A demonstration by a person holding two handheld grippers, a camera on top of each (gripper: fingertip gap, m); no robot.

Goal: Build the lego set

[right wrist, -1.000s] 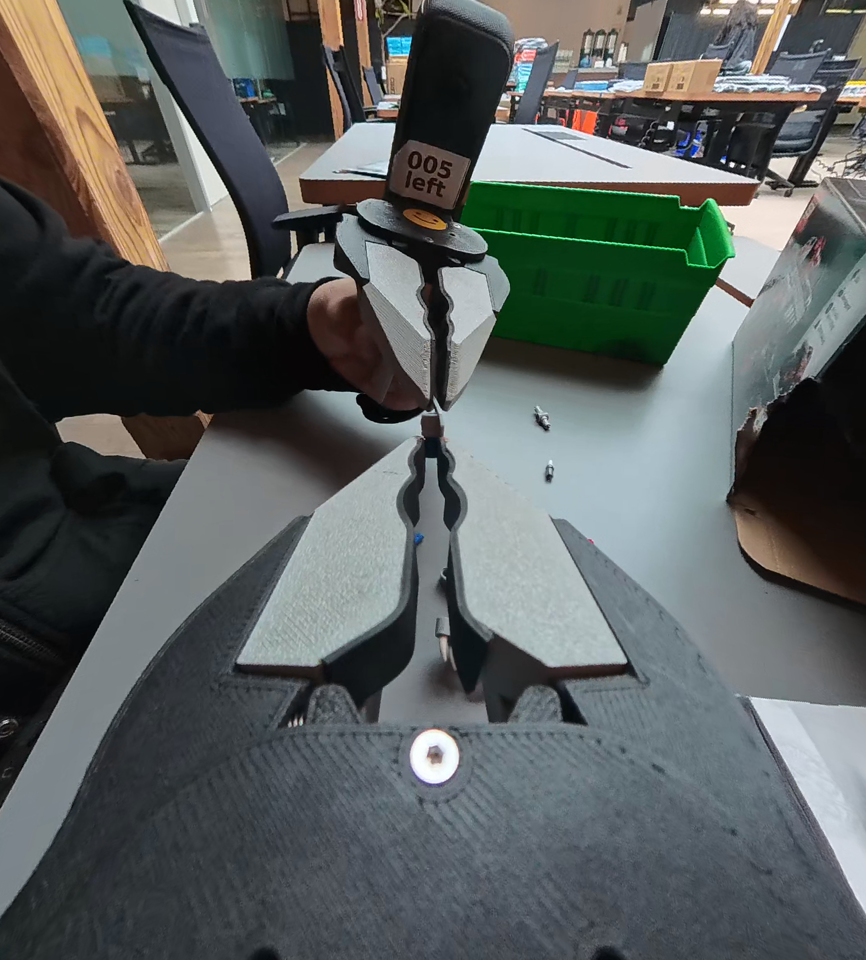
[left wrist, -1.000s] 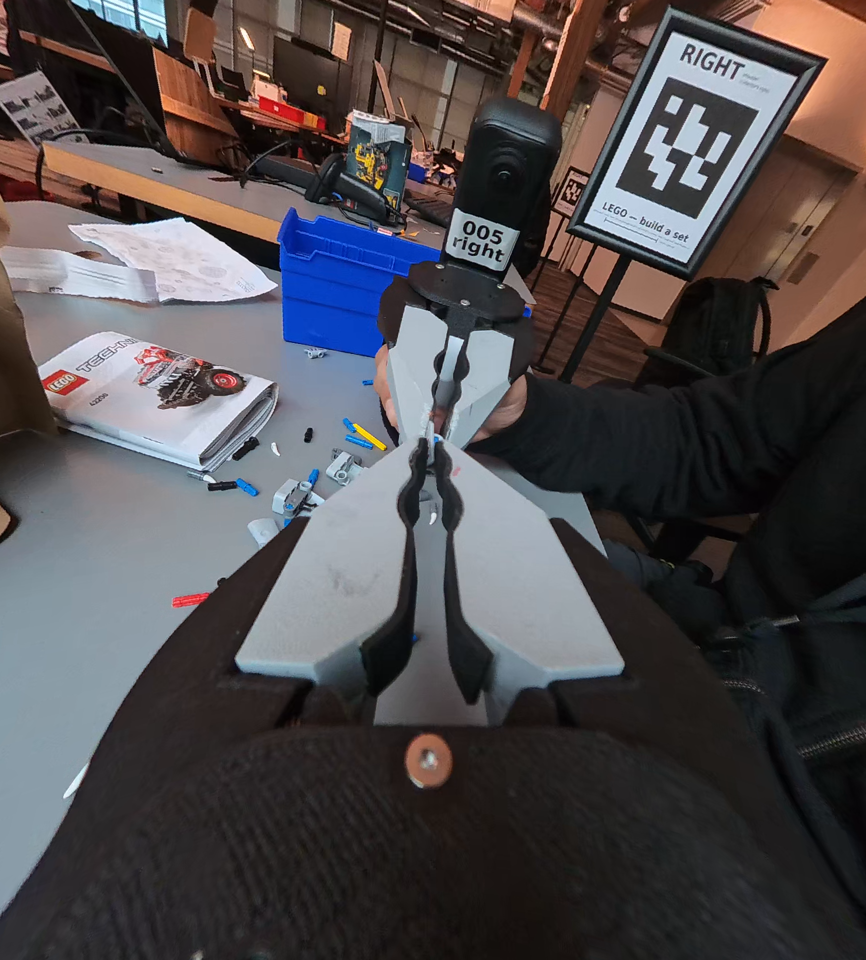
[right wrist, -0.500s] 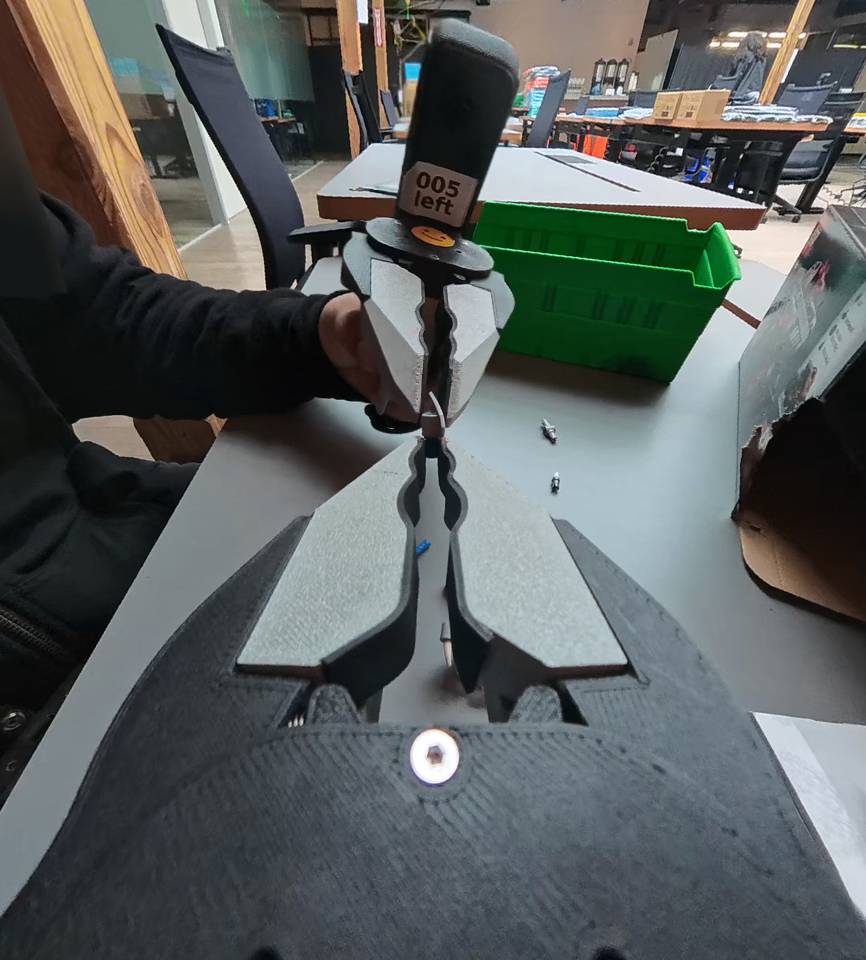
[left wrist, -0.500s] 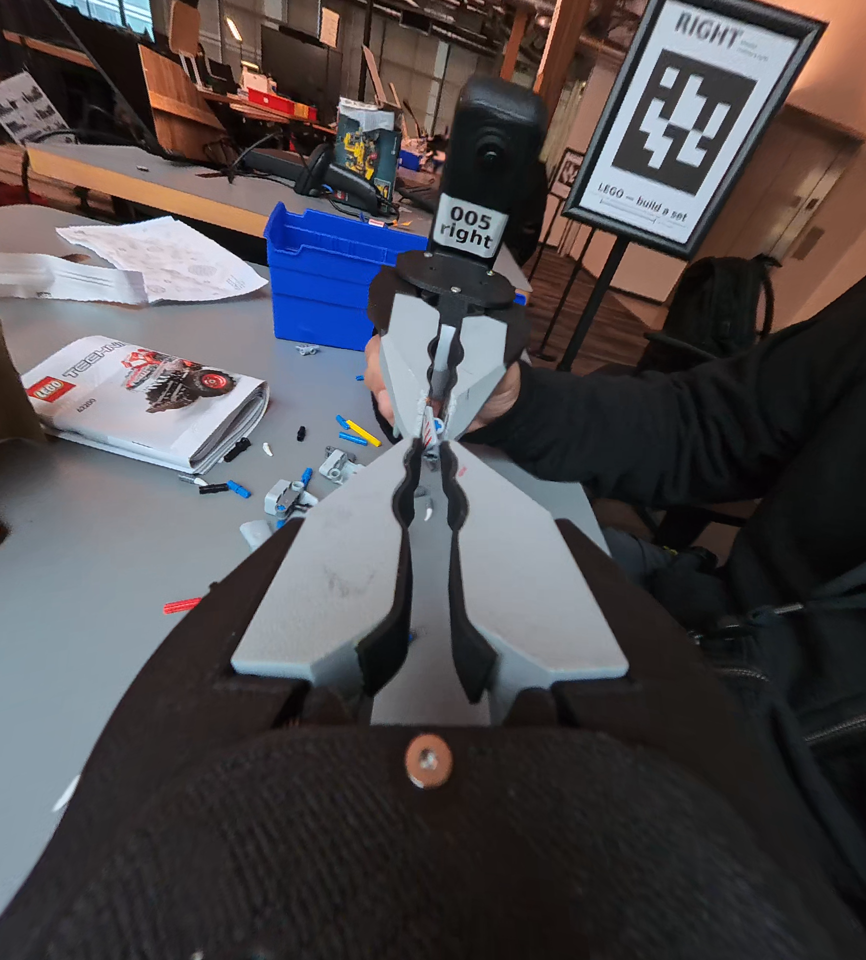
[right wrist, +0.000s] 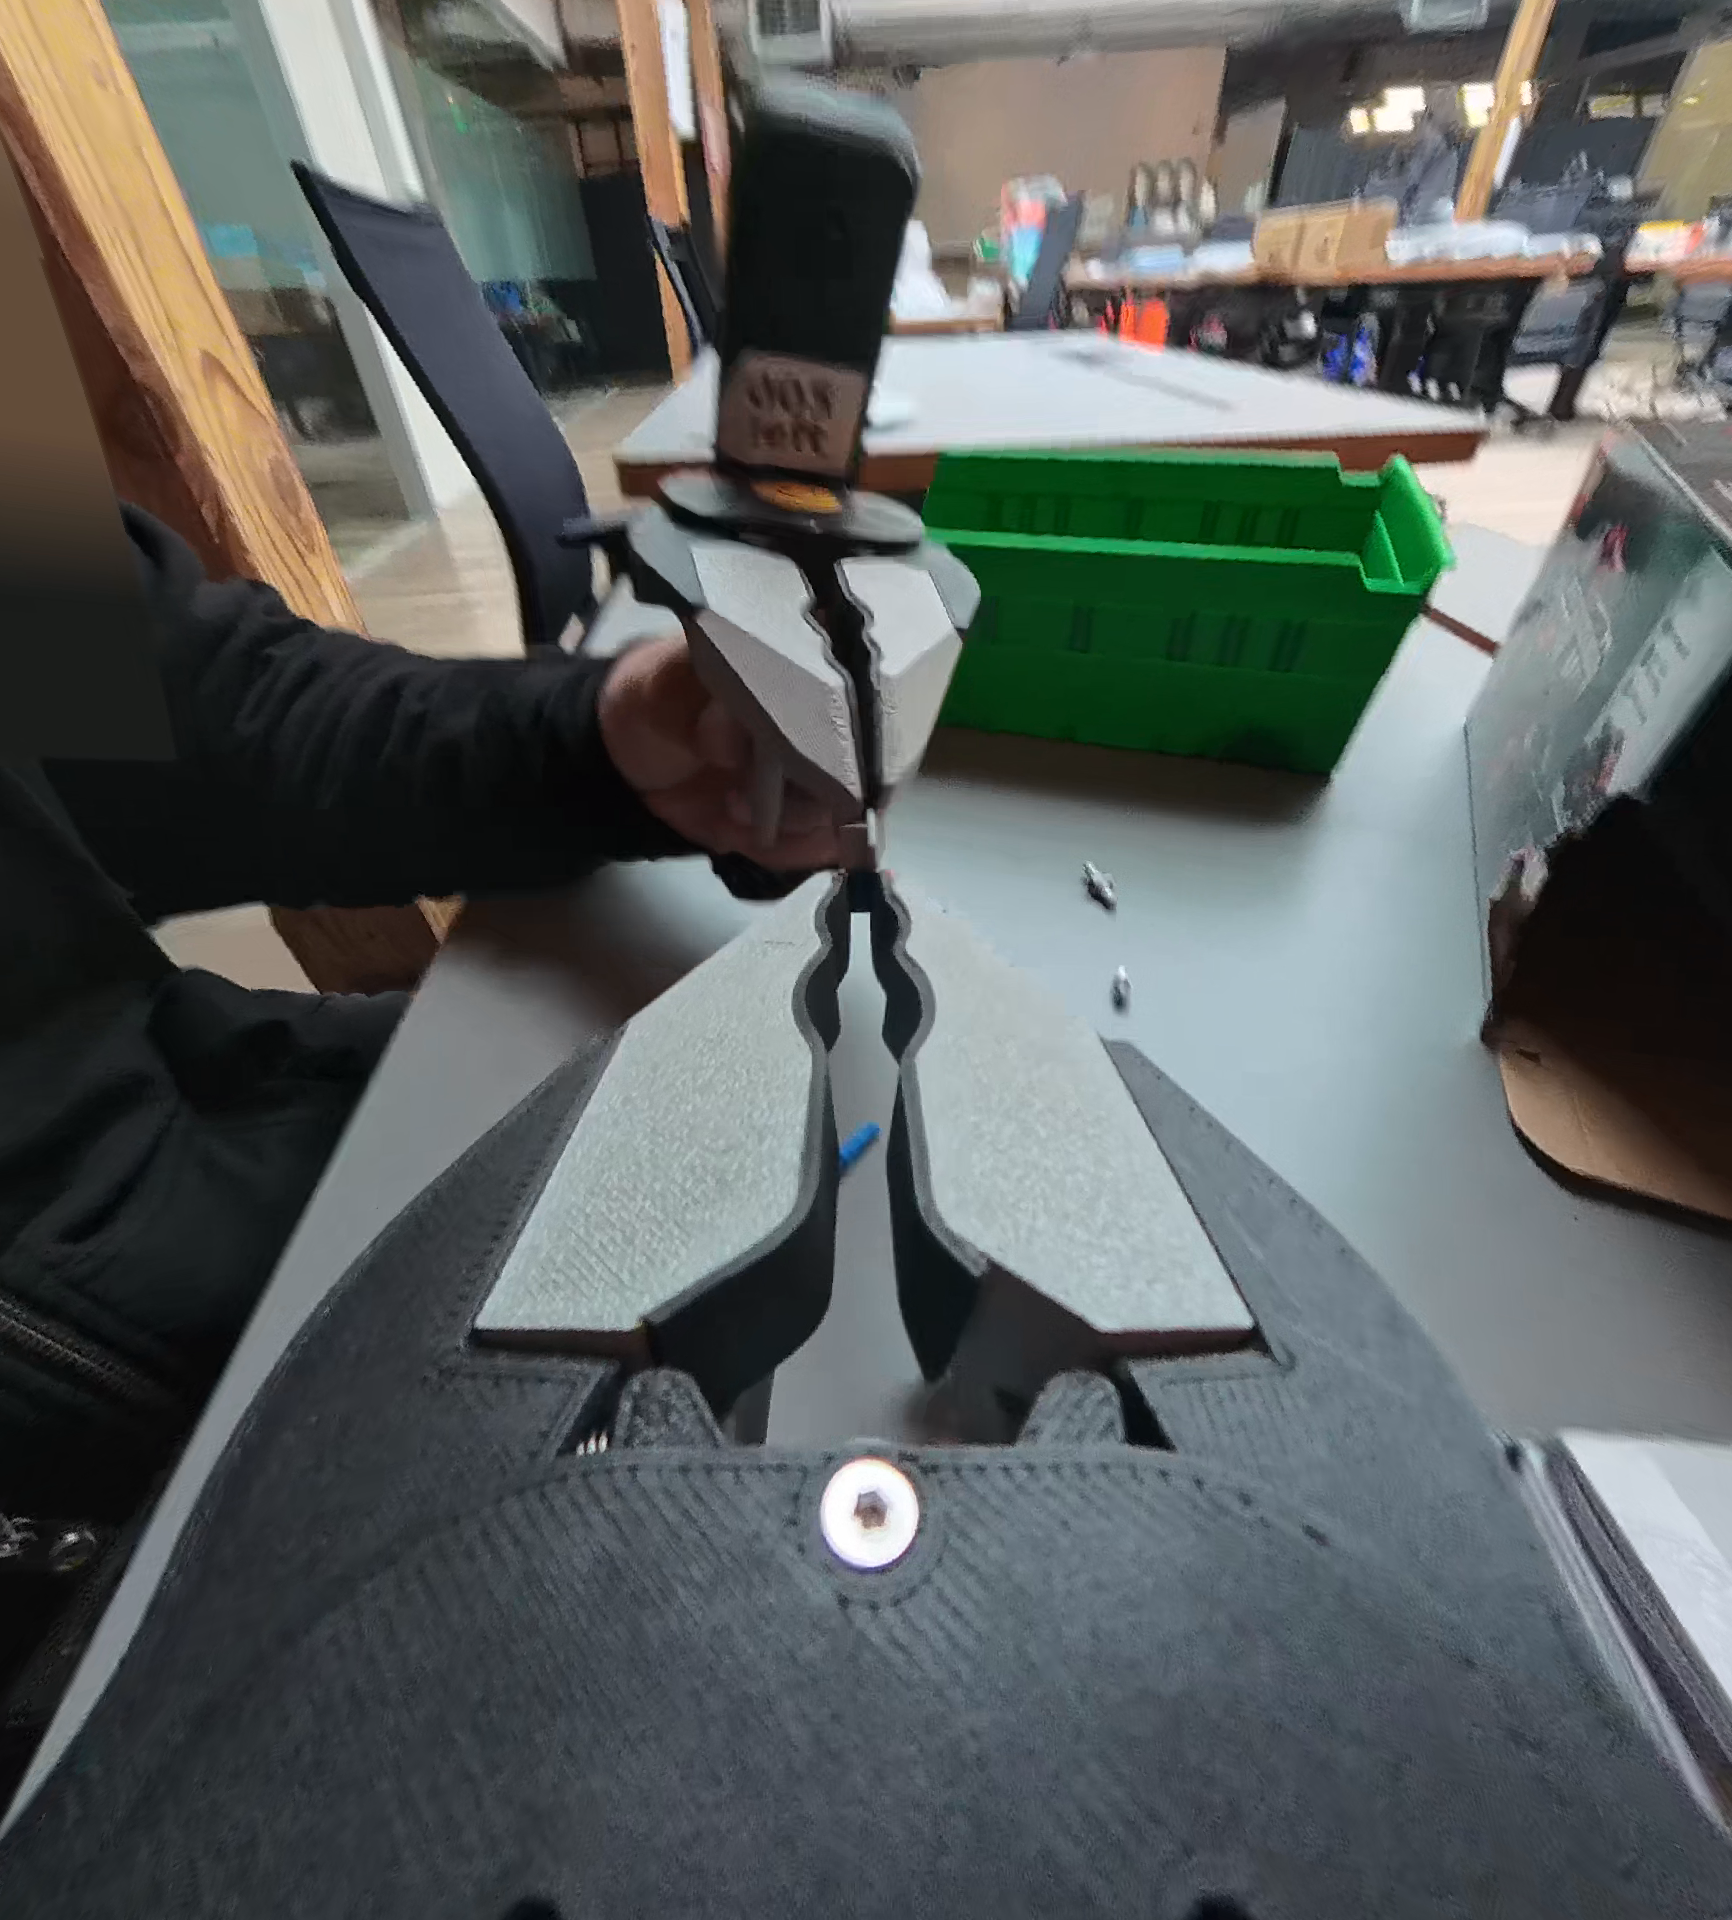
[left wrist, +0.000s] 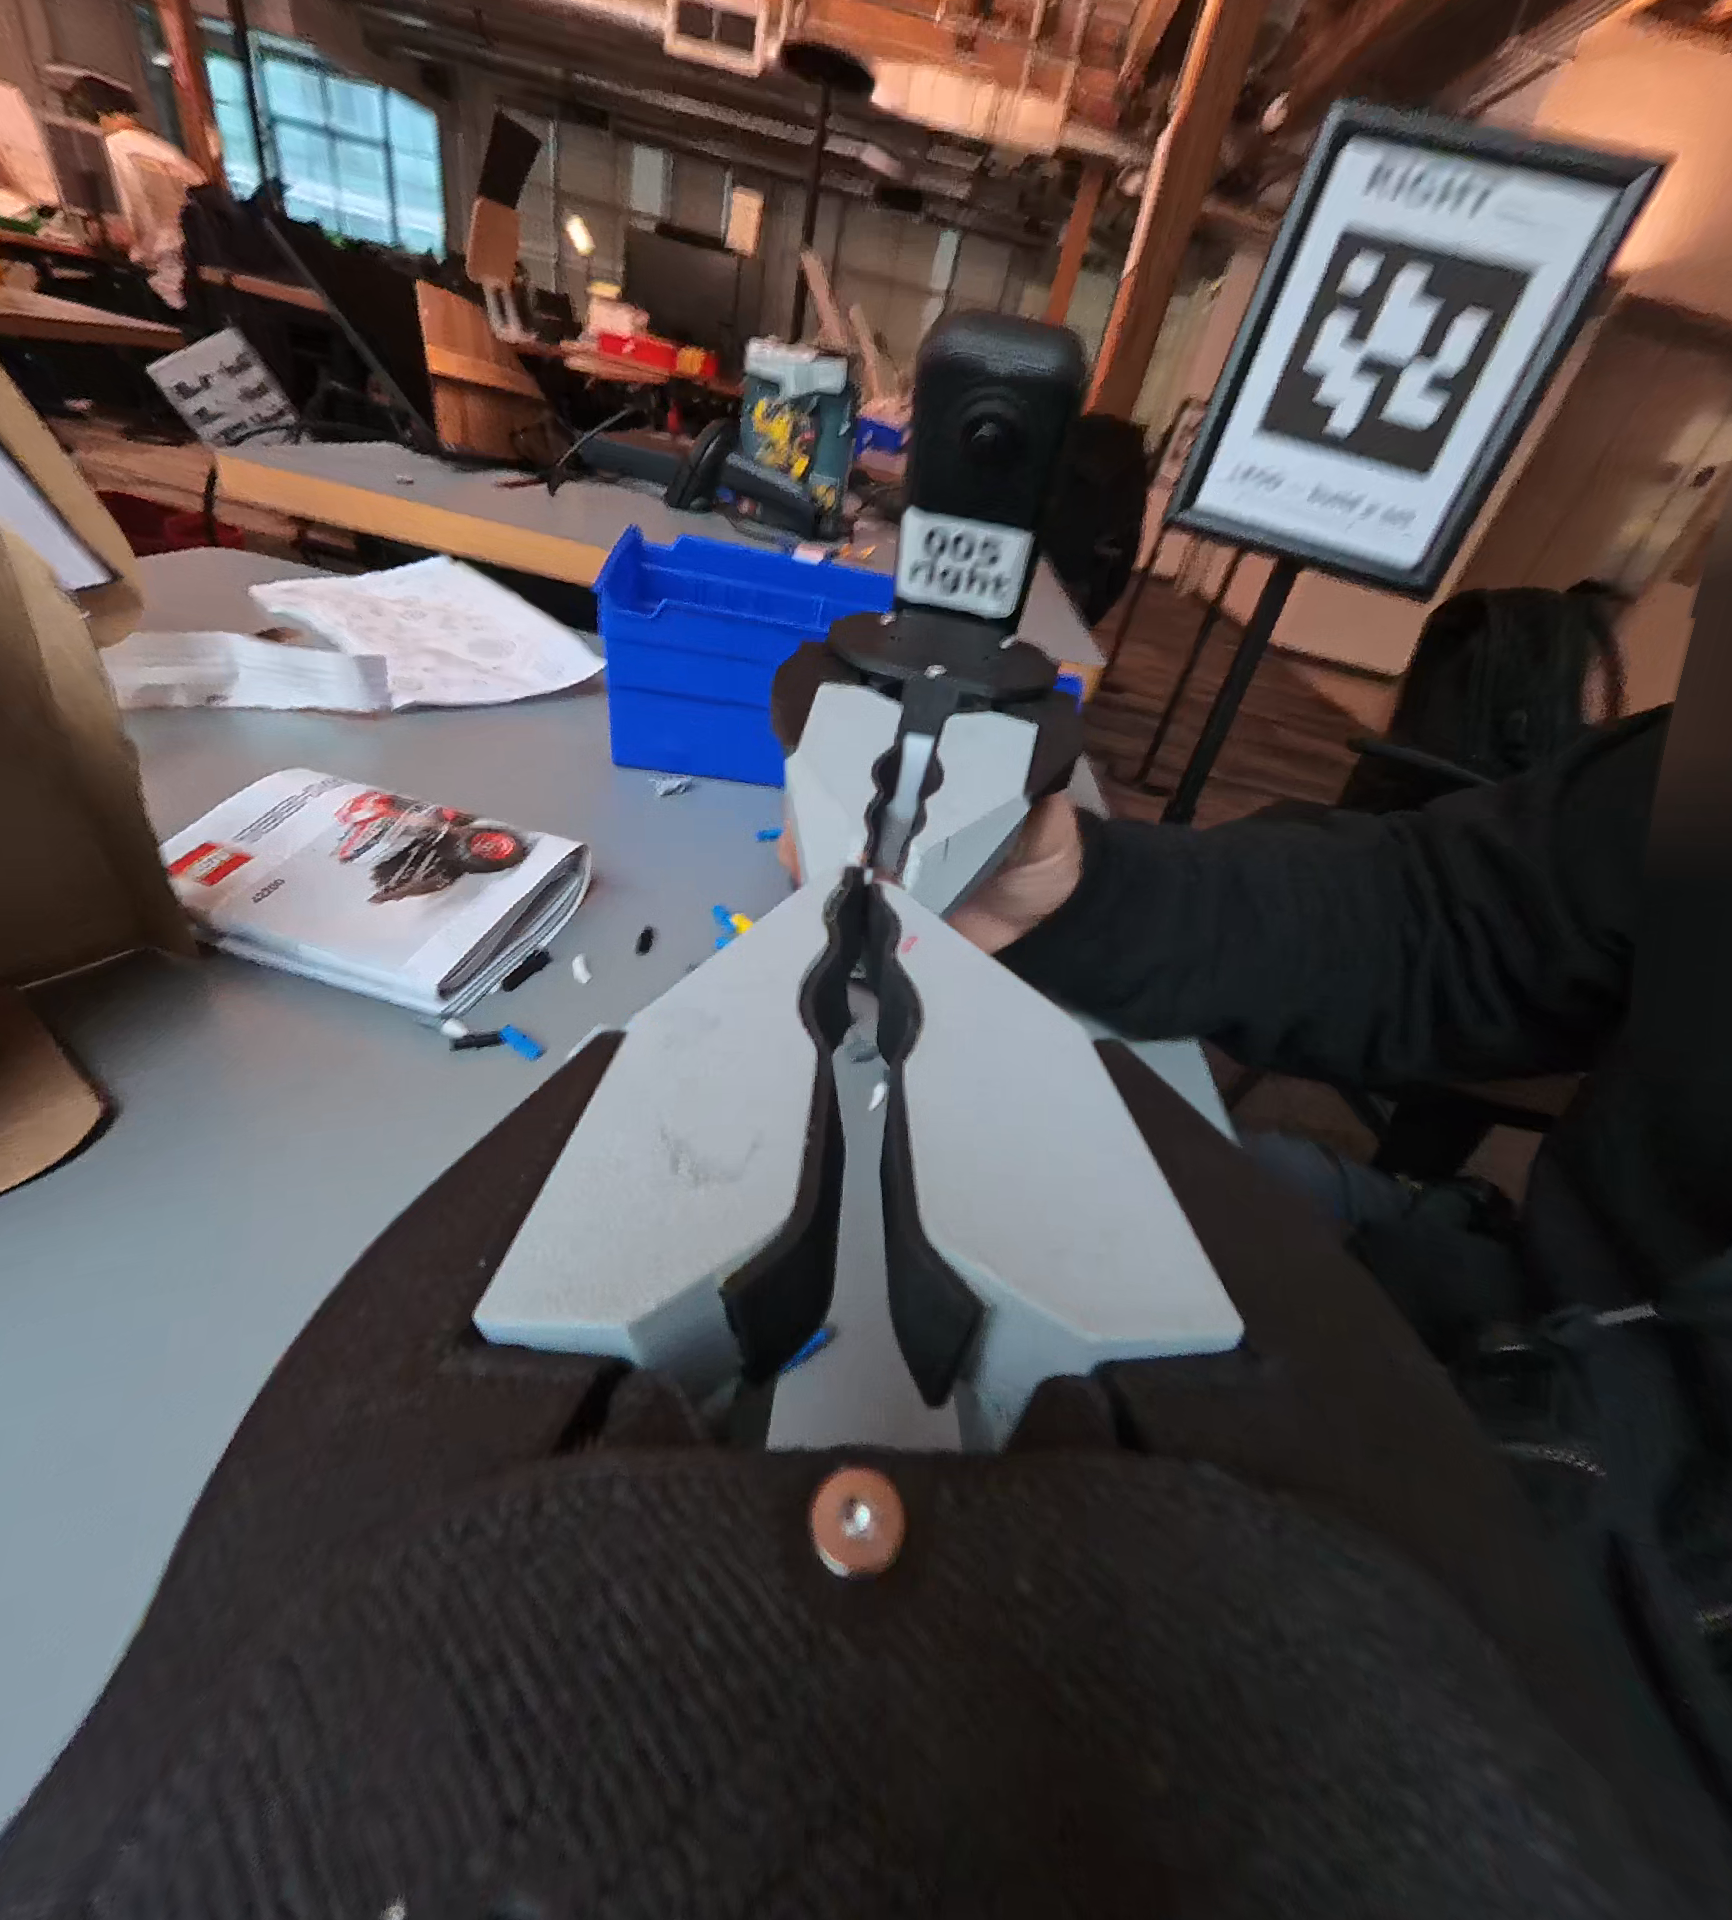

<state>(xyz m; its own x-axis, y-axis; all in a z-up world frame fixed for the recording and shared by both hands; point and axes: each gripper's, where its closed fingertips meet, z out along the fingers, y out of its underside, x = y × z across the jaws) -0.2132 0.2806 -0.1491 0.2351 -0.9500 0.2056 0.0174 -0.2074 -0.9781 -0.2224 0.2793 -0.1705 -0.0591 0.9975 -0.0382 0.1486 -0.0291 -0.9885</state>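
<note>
My two grippers meet tip to tip above the grey table (left wrist: 218, 1195). My left gripper (left wrist: 857, 883) is shut on a small light grey lego piece (right wrist: 867, 831). It also shows in the right wrist view (right wrist: 872, 810), held by a hand. My right gripper (right wrist: 862, 891) is shut on a small dark lego piece, mostly hidden by its fingers. It shows in the left wrist view (left wrist: 877, 862) pointing down at my left tips. The two pieces touch or nearly touch; blur hides the joint.
A blue bin (left wrist: 716, 675), an instruction booklet (left wrist: 374, 883), paper sheets (left wrist: 405, 634), loose pieces (left wrist: 519, 1039) and a cardboard box (left wrist: 0, 779) are on the table. A green bin (right wrist: 1153, 613), the set box (right wrist: 1651, 675) and small pins (right wrist: 1099, 885) lie opposite.
Both grippers stay tip to tip and shut. They have shifted and tilted slightly together, and both views are now blurred by motion.
</note>
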